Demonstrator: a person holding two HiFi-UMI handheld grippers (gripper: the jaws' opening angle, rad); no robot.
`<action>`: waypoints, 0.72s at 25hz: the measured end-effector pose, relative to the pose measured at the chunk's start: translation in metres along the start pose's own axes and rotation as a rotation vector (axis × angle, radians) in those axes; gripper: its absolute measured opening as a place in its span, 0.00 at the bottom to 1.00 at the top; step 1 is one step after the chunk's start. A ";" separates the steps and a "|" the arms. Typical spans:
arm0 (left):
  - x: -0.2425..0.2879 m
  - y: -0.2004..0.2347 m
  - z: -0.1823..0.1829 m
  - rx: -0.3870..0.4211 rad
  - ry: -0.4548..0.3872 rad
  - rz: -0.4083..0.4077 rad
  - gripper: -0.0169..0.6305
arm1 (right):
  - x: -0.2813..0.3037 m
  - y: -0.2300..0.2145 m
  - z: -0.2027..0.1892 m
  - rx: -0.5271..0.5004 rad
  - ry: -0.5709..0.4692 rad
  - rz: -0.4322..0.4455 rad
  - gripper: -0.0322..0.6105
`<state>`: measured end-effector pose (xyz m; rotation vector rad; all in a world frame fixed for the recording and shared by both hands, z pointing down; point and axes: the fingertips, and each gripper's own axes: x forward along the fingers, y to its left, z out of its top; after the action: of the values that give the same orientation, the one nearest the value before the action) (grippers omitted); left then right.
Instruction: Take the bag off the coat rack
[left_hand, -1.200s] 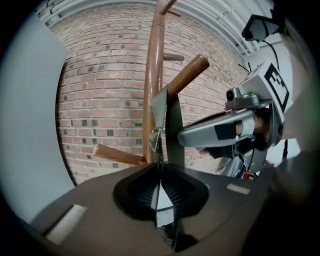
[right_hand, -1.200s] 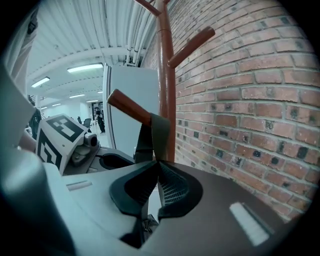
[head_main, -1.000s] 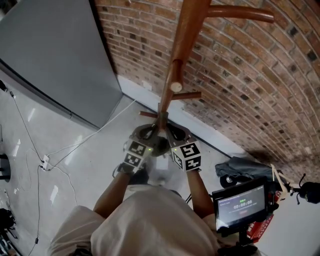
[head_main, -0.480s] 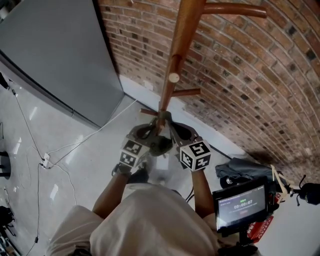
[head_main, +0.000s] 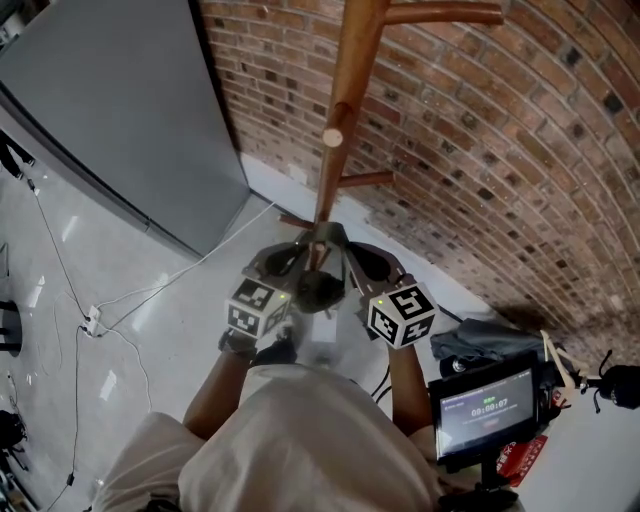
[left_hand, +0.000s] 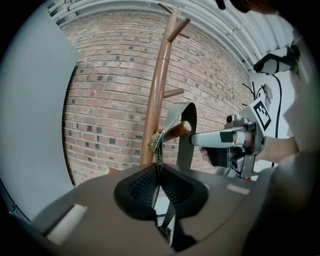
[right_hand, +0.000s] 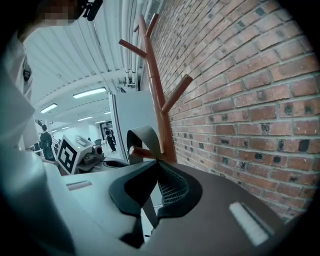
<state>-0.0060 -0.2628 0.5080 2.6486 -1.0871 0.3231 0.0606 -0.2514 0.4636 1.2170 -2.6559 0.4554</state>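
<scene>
**Desk:** Item one, nearest?

**Operator:** Left gripper (left_hand: 159, 184) and right gripper (right_hand: 154, 192). I am clamping both sets of tongs shut on the bag's strap (right_hand: 144, 135), one on either side of the pole.

**Desk:** The bag itself?

**Operator:** The bag (head_main: 320, 291) is hanging between the two grippers, dark and soft-looking. Its flat grey woven strap is looping over a short, rounded wooden peg (left_hand: 177, 130).

**Desk:** Step in hand?

**Operator:** I am reading it as the lift-off, with the loop not yet clear of the peg. Next I am needing to raise the loop past the peg's tip, then draw it towards 6 o'clock.

**Desk:** Beyond that?

**Operator:** The coat rack (head_main: 347, 100), smooth varnished wood, is running towards 12 o'clock. A rough brick wall (head_main: 500, 150) is standing at 2 o'clock and a flat grey panel (head_main: 100, 100) at 10 o'clock.
</scene>
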 end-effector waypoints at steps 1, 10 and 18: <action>-0.003 -0.001 0.005 0.003 -0.009 0.001 0.05 | -0.003 0.002 0.005 -0.005 -0.009 0.007 0.06; -0.028 -0.015 0.037 0.038 -0.052 -0.007 0.05 | -0.025 0.017 0.041 -0.013 -0.079 0.041 0.06; -0.043 -0.029 0.069 0.096 -0.084 -0.026 0.05 | -0.043 0.028 0.074 -0.018 -0.169 0.090 0.06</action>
<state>-0.0081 -0.2370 0.4253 2.7822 -1.0866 0.2673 0.0642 -0.2298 0.3763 1.1837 -2.8594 0.3550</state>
